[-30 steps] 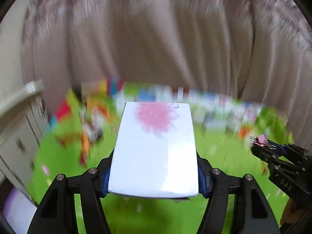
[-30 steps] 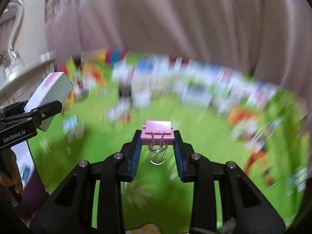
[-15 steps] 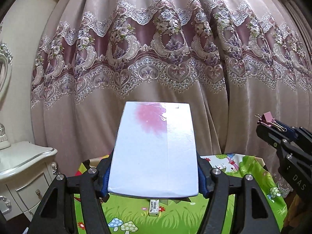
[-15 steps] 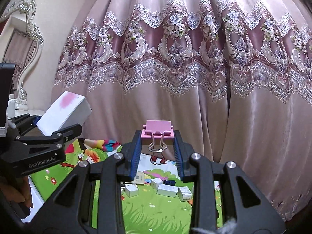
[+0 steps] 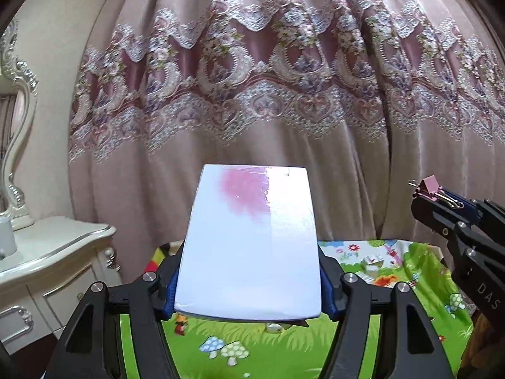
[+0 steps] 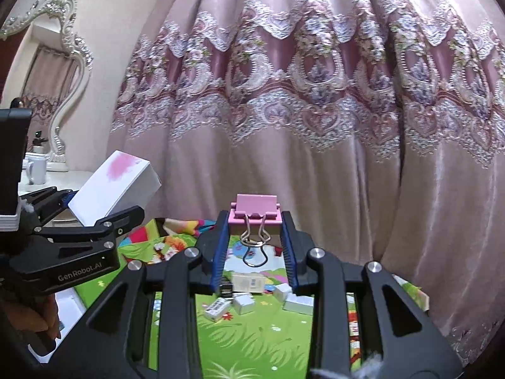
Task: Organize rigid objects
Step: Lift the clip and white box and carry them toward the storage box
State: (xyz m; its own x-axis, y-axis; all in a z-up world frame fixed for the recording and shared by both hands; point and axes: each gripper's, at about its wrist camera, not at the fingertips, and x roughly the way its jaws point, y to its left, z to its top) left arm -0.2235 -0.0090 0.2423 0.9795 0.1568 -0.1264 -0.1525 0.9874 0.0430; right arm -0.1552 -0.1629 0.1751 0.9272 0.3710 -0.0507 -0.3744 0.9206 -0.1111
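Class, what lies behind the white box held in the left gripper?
Behind the white box hangs the pink embroidered curtain. The box hides the curtain's lower middle and part of the green play mat.

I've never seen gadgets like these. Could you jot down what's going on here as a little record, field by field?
Left tongs: clamped on a white box with a pink blotch, tilted up at its far end
Right tongs: clamped on a pink binder clip, wire handles hanging toward the camera
Height: both held in the air, above the mat
Below: green cartoon play mat with several small boxes scattered on it
Behind: pink embroidered curtain
Left side: white dresser with ornate mirror and a white mug
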